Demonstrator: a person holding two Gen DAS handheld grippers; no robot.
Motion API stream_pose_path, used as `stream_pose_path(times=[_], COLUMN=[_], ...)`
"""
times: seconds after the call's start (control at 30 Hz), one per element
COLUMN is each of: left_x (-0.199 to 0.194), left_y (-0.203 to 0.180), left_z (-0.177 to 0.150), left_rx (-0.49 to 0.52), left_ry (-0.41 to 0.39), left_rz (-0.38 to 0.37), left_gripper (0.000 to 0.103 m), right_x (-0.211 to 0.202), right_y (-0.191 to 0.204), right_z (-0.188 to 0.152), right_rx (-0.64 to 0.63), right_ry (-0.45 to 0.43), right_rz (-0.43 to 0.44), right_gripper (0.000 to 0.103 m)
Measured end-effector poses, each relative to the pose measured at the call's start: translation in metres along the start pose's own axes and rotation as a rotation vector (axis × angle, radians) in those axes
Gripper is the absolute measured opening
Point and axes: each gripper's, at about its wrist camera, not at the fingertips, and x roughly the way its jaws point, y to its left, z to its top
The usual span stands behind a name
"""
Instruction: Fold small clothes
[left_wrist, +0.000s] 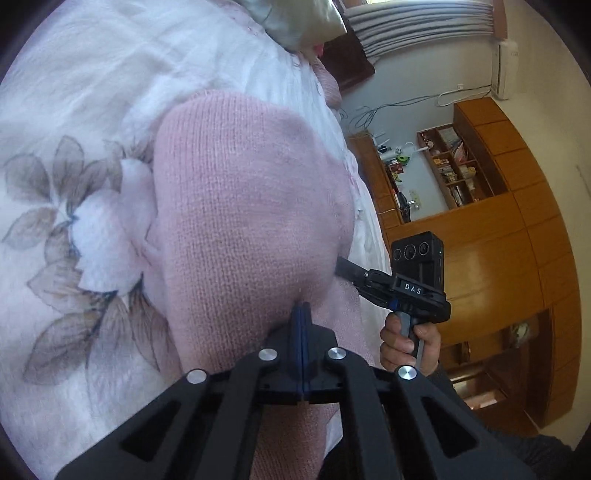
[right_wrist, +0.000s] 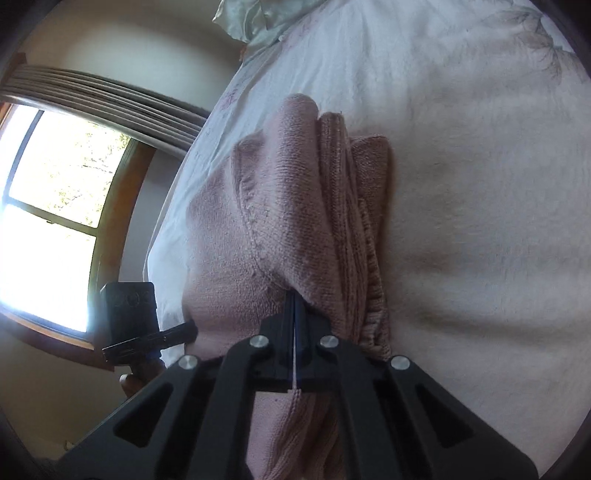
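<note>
A pink knitted garment (left_wrist: 243, 206) hangs stretched above the white floral bedspread (left_wrist: 74, 110). My left gripper (left_wrist: 302, 308) is shut on its near edge. In the left wrist view my right gripper (left_wrist: 341, 267) reaches in from the right, its fingertips hidden behind the knit, held by a hand (left_wrist: 406, 343). In the right wrist view the pink garment (right_wrist: 295, 206) bunches in folds with a ribbed hem, and my right gripper (right_wrist: 294, 297) is shut on it, fabric pinched between the fingers. The left gripper (right_wrist: 184, 330) shows at the garment's left edge.
A pale green pillow (left_wrist: 303, 22) lies at the head of the bed. Wooden cabinets and shelves (left_wrist: 480, 177) line the wall on the right. A bright window (right_wrist: 55, 206) with grey blinds is beyond the bed's edge.
</note>
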Motion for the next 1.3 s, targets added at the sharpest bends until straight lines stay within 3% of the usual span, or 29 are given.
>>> stream_pose_path(times=[0.03, 0.07, 0.1, 0.13, 0.2, 0.27, 0.33, 0.37, 0.4, 0.53, 0.6, 0.67, 0.77, 0.97, 1.0, 1.07, 1.17, 1.23, 1.3], left_x=[-0.006, -0.015, -0.025, -0.036, -0.054, -0.055, -0.036, -0.024, -0.016, -0.016, -0.017, -0.023, -0.047, -0.035, -0.032, -0.028, -0.024, -0.021, -0.025], left_y=[-0.008, -0.019, -0.028, -0.037, -0.05, -0.044, -0.026, -0.013, -0.001, 0.008, 0.005, 0.001, -0.011, -0.007, -0.004, -0.002, -0.007, -0.011, -0.014], left_z=[-0.001, -0.003, -0.007, -0.012, -0.026, -0.038, -0.046, -0.052, -0.057, -0.065, -0.071, -0.073, -0.08, -0.095, -0.096, -0.098, -0.1, -0.102, -0.099], left_rx=[0.011, 0.019, 0.026, 0.042, 0.079, 0.078, 0.041, 0.023, 0.008, -0.024, -0.003, -0.002, -0.003, -0.007, -0.016, -0.029, -0.009, -0.005, -0.03], left_ry=[-0.012, -0.031, -0.053, -0.08, -0.106, -0.096, -0.032, 0.001, 0.007, -0.059, -0.061, -0.063, -0.114, -0.089, -0.092, -0.098, -0.094, -0.09, -0.093], left_rz=[0.007, -0.027, -0.071, -0.092, -0.116, -0.086, -0.034, -0.006, 0.018, -0.006, 0.012, 0.029, -0.033, 0.003, 0.001, 0.0, 0.02, 0.026, 0.029], left_gripper=[0.023, 0.064, 0.077, 0.083, 0.083, 0.083, 0.082, 0.08, 0.078, 0.08, 0.08, 0.08, 0.082, 0.082, 0.082, 0.082, 0.082, 0.082, 0.081], right_x=[-0.008, -0.016, -0.025, -0.034, -0.043, -0.035, -0.018, -0.014, -0.012, -0.03, -0.043, -0.06, -0.077, -0.035, -0.029, -0.032, -0.044, -0.038, -0.04], right_y=[0.007, 0.015, 0.023, 0.033, 0.047, 0.05, 0.039, 0.028, 0.017, 0.003, 0.015, 0.025, 0.021, 0.015, 0.014, 0.009, -0.003, -0.013, -0.011], right_z=[-0.003, -0.008, -0.016, -0.027, -0.05, -0.069, -0.076, -0.076, -0.076, -0.076, -0.082, -0.093, -0.115, -0.121, -0.12, -0.119, -0.119, -0.122, -0.122], right_rx=[-0.017, -0.034, -0.054, -0.083, -0.119, -0.123, -0.103, -0.084, -0.072, -0.002, -0.016, 0.001, 0.071, 0.116, 0.116, 0.123, 0.161, 0.187, 0.165], right_ry=[-0.017, -0.03, -0.042, -0.048, -0.022, 0.029, 0.076, 0.078, 0.073, 0.021, 0.001, -0.033, -0.055, 0.023, 0.026, -0.021, -0.061, -0.037, -0.04], right_rz=[-0.024, -0.03, -0.029, -0.028, 0.004, 0.024, -0.021, -0.077, -0.115, -0.079, -0.062, -0.027, 0.014, -0.006, -0.018, -0.028, -0.005, 0.009, 0.027], right_gripper=[0.0, 0.005, 0.009, 0.009, 0.009, 0.009, 0.009, 0.001, 0.0, 0.001, 0.015, 0.021, 0.037, 0.037, 0.02, 0.012, 0.011, 0.013, 0.021])
